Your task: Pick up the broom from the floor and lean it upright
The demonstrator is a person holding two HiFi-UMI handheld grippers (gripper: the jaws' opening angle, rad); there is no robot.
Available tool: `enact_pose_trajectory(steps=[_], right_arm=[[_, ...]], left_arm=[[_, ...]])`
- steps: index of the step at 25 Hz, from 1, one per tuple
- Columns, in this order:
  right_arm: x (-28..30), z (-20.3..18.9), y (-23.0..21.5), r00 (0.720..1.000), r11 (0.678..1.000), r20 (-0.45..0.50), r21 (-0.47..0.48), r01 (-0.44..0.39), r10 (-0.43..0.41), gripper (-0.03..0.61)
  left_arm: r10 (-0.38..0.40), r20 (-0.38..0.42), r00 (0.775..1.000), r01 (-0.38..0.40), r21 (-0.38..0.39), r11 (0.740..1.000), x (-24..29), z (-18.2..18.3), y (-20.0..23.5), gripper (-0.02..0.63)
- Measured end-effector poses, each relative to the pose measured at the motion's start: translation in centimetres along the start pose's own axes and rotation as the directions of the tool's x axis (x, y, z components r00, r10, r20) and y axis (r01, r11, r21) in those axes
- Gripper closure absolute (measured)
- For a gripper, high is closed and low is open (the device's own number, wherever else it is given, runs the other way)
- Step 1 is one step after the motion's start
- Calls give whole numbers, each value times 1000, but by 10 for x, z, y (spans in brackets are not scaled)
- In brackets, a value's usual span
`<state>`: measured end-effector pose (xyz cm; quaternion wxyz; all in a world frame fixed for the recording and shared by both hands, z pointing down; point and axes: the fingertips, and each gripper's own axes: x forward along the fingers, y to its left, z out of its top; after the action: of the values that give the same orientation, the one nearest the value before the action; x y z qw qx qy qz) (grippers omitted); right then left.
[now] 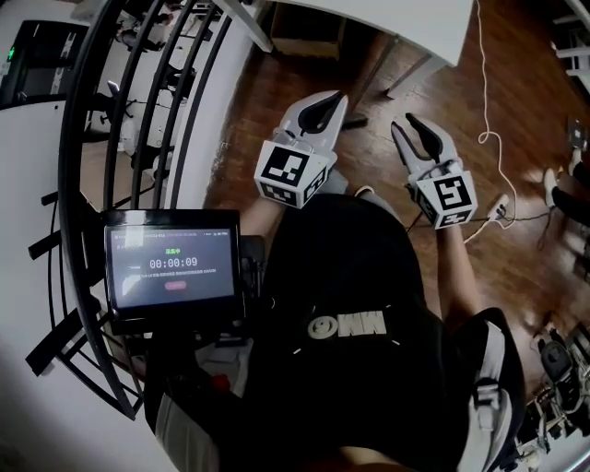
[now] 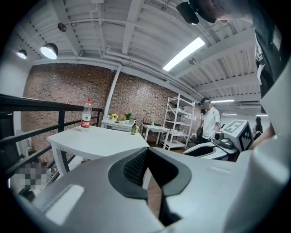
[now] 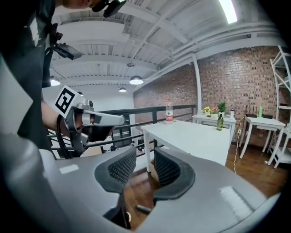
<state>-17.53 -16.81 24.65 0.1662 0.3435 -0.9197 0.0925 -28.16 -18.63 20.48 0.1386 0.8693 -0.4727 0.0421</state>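
No broom shows clearly in any view. In the head view both grippers are held out over the brown wooden floor (image 1: 277, 101), in front of the person's dark shirt. My left gripper (image 1: 330, 100) has its fingertips together with nothing between them; in its own view the pads meet at the tip (image 2: 146, 151). My right gripper (image 1: 406, 122) stands a little to its right with a gap between the jaws and nothing in it (image 3: 144, 152). Each gripper shows in the other's view: the right gripper (image 2: 223, 145) and the left gripper (image 3: 91, 120).
A white table (image 1: 406, 23) stands just ahead, a water bottle (image 2: 86, 113) on it. A black railing (image 1: 138, 111) runs along the left, with a timer screen (image 1: 172, 263) near the body. A white cable (image 1: 489, 138) and a power strip (image 1: 502, 207) lie right. Another person (image 2: 210, 120) stands by a shelf.
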Motion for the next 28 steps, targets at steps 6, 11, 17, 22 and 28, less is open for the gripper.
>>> enact_pose_trajectory(steps=[6,11,17,22,28], right_arm=[[-40,12,16,993,993,119,120,-19,5,492],[-101,5,25,979,983,205,182,-31,-7,554],[-112,-8,51,972,983,237,180,-43,-1,575],[-90,-12,29,966,983,233,170,72,-111,575],[-162,-18,58,962,970,253,242,37,-100,575]], left_arm=[[-31,10,999,31,12,999,-7,0,-55,594],[-79,6,997,78,85,993,-17,-2,-135,594],[-102,-7,995,102,84,991,-39,-20,-156,594],[-263,-26,964,264,82,961,-7,-35,-150,594],[-332,-68,941,338,110,935,-38,-44,-233,594]])
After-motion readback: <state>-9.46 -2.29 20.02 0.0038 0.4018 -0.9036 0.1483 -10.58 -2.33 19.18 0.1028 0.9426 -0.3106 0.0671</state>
